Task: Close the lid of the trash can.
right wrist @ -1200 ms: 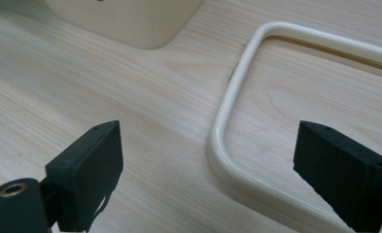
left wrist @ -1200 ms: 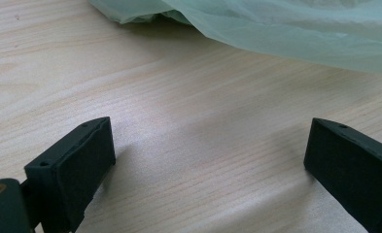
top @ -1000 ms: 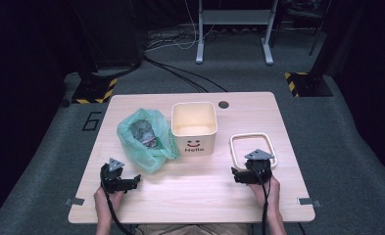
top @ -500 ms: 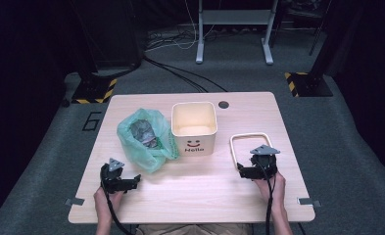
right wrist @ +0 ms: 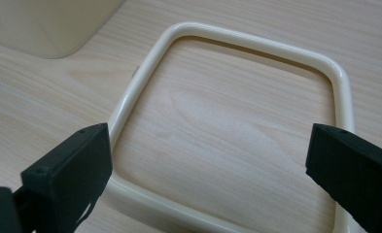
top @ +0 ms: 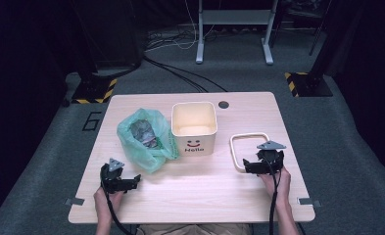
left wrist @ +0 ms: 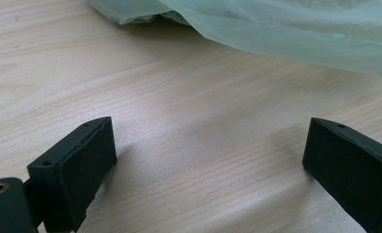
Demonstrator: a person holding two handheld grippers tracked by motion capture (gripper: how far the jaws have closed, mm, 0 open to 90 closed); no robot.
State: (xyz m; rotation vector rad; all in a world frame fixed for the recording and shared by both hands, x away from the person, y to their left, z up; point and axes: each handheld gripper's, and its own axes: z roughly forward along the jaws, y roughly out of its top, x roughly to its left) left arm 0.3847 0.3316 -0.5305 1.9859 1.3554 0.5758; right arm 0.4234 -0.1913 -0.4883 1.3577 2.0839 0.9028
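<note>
Two spread grippers at the near edge of the table, the right one over a cream ring.

Lower left of the high view, the left gripper (top: 131,182) rests with jaws wide apart and nothing between them, just below the green bag (top: 143,138). At centre stands the cream bin (top: 194,128). Lower right, the right gripper (top: 250,165), whose jaws have just been opening, holds nothing and hangs over the near side of the ring (top: 238,155) lying flat on the table (top: 200,196).

"Hello" under a smiley on cream bin (top: 194,128), "6" on floor (top: 93,121)
</note>
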